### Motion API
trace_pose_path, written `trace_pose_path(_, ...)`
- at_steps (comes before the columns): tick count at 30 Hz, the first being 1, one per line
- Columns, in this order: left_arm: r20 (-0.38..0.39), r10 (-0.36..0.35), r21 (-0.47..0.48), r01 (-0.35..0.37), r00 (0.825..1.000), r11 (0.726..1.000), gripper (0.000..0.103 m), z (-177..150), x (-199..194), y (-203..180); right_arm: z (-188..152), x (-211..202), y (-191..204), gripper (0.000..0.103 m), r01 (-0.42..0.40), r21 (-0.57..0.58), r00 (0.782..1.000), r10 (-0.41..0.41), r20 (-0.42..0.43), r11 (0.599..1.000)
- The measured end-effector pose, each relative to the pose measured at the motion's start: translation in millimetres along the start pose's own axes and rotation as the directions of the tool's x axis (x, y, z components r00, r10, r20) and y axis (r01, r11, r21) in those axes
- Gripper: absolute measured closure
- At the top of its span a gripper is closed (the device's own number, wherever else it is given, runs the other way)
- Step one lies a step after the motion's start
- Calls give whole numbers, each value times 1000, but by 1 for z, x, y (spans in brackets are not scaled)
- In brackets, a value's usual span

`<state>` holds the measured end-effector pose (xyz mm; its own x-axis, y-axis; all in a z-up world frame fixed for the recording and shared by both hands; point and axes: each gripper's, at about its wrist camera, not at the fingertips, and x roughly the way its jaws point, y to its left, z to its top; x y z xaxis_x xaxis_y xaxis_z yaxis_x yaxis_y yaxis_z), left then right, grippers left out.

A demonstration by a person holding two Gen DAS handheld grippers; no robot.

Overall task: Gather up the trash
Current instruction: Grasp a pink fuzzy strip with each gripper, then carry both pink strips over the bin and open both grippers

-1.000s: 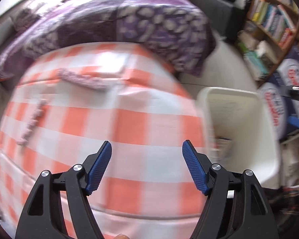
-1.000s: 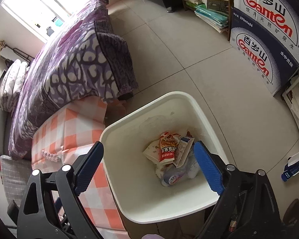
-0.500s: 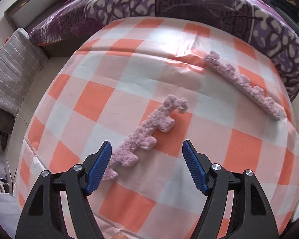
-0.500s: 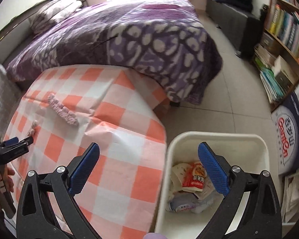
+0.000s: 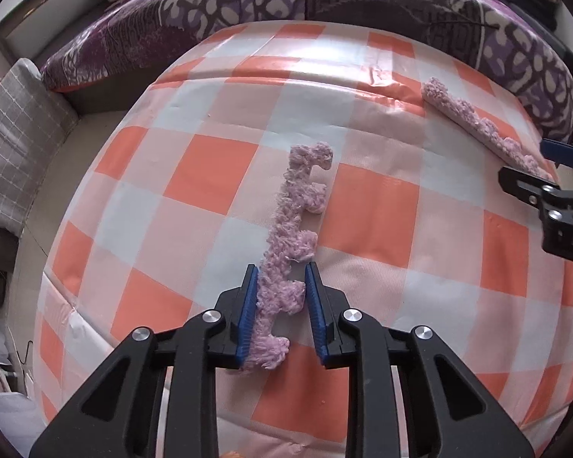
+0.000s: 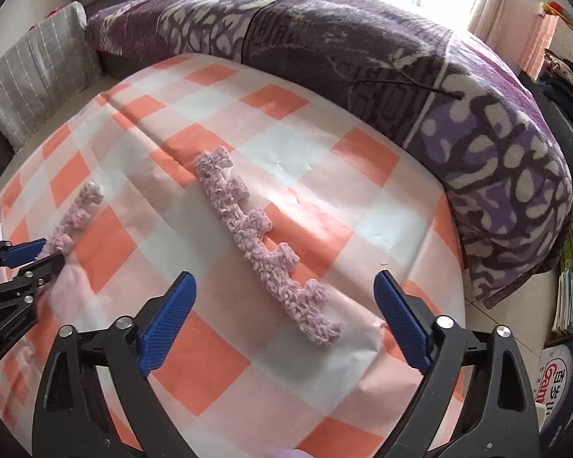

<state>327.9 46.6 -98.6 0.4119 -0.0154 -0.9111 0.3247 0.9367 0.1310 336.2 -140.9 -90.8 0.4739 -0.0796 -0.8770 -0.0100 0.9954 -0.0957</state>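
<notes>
Two pink fuzzy foam strips lie on the orange-and-white checked tablecloth [image 5: 217,175], well apart. The left strip [image 5: 286,252] runs near to far; your left gripper [image 5: 279,305] has its blue pads closed against both sides of that strip's near end, gripping it. The right strip [image 6: 263,244] lies diagonally ahead of your right gripper [image 6: 284,320], whose jaws stand wide open above the cloth with the strip's near end between them, untouched. At the table's far edge sits a bed under a purple patterned blanket [image 6: 401,68]. A grey checked cushion [image 5: 15,145] shows at far left. Stacked books [image 6: 571,286] stand far right.
</notes>
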Motion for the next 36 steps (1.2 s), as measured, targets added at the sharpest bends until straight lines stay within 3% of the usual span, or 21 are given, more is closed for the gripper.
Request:
trace_pose_path(1, 0, 6, 0, -6, 1000, 1000, 78, -2, 0, 2, 0, 5, 2, 40, -3, 1, 1000, 3, -16, 1000)
trace_pose_path(3, -1, 23, -13, -23, 1000, 1000, 78, -3, -1, 7, 0, 2, 3, 51, -39, 28, 999, 38, 6, 999)
trace_pose_path(4, -2, 32, -27, -32, 999, 999, 78, -4, -1, 11, 0, -2, 5, 69, -54, 36, 998, 54, 13, 998)
trace_pose_path(5, -5, 39, -44, -39, 999, 998, 78, -5, -1, 16, 0, -6, 8, 82, -35, 42, 999, 35, 16, 998)
trace_pose_path(9, -18, 73, -110, -74, 997, 991, 78, -6, -7, 33, -9, -28, 11, 82, -47, 68, 997, 43, 58, 997)
trace_pose_path(13, 17, 82, -155, -78, 997, 985, 78, -2, -29, 42, -22, -59, -3, 82, -92, 160, 990, 73, 117, 983)
trace_pose_path(21, 79, 101, -219, -82, 992, 972, 78, -7, -76, 39, -49, -122, -33, 81, -88, 250, 977, 35, 209, 964)
trace_pose_path(36, 180, 50, -308, 8, 982, 951, 78, -24, -150, 1, -119, -186, -107, 81, -86, 404, 974, -8, 227, 911)
